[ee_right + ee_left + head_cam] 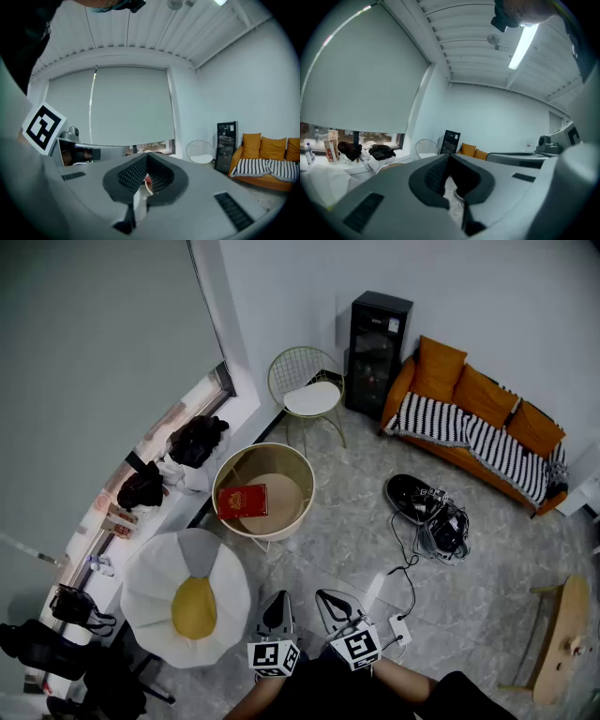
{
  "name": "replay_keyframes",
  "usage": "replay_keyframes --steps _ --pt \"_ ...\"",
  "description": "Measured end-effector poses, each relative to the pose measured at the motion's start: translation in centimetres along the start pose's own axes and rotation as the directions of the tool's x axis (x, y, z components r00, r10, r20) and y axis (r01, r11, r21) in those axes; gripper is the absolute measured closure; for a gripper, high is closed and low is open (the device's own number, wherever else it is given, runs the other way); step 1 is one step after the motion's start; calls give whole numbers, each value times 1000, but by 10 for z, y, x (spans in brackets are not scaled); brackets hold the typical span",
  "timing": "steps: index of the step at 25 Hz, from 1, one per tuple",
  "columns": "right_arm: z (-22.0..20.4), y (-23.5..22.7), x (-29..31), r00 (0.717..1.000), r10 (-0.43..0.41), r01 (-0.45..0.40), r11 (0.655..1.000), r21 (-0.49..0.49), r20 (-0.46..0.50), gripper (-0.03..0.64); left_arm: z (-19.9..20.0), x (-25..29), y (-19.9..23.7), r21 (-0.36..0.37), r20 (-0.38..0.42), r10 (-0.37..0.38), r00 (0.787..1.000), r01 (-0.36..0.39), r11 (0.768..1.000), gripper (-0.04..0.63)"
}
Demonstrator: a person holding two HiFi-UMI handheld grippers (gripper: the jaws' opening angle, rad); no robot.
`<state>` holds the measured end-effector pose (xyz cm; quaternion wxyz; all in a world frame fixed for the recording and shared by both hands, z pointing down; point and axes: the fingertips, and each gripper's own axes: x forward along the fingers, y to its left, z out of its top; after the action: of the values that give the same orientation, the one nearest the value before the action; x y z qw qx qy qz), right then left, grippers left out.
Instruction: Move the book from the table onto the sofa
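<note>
A red book [243,501] lies flat inside the round, high-rimmed table [298,472] near the window. The orange sofa [480,399], with a striped blanket over its seat, stands against the far right wall, a good way from the table. My left gripper [277,602] and right gripper [331,600] are held side by side low in the head view, short of the table, both shut and empty. The left gripper [448,157] looks toward the sofa's cushions [471,151]. Past the shut right gripper [147,157] a sliver of the red book [147,180] shows, and the sofa [267,161] lies to its right.
A wire chair [307,390] and a black cabinet [378,338] stand beyond the table. Black shoes and cables [428,514] lie on the floor between table and sofa. A white egg-shaped cushion [150,592] sits at my left, a wooden stool [561,634] at the right, bags [195,440] on the sill.
</note>
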<state>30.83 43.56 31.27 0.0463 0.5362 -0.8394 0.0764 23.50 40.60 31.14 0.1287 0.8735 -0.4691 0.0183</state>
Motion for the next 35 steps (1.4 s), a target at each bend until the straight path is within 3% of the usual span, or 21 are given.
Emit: replay_keyframes --steps 5,10,21,25,31,35 --pt "-7 -24 -15 1000 19 -19 1000 -11 -4 601 -14 9 -24 -12 -6 13 1000 -13 1000 580" --pt "-19 -43 -13 1000 12 -10 998 57 -24 601 -23 20 -20 -5 -27 13 1000 -13 1000 580" --pt "-56 -80 33 991 -19 30 997 77 -129 601 -58 104 -14 -37 -80 -85 993 82 996 580" --pt "-56 -94 95 982 -18 32 997 74 -187 601 -47 147 24 -45 -85 -75 994 72 996 580" --pt "-21 -125 214 974 36 -24 998 54 -225 601 -34 204 97 -145 -107 -32 994 16 989 580" --pt "11 -149 279 984 32 -21 998 66 -174 601 -6 240 159 -215 -22 -52 998 46 976 580"
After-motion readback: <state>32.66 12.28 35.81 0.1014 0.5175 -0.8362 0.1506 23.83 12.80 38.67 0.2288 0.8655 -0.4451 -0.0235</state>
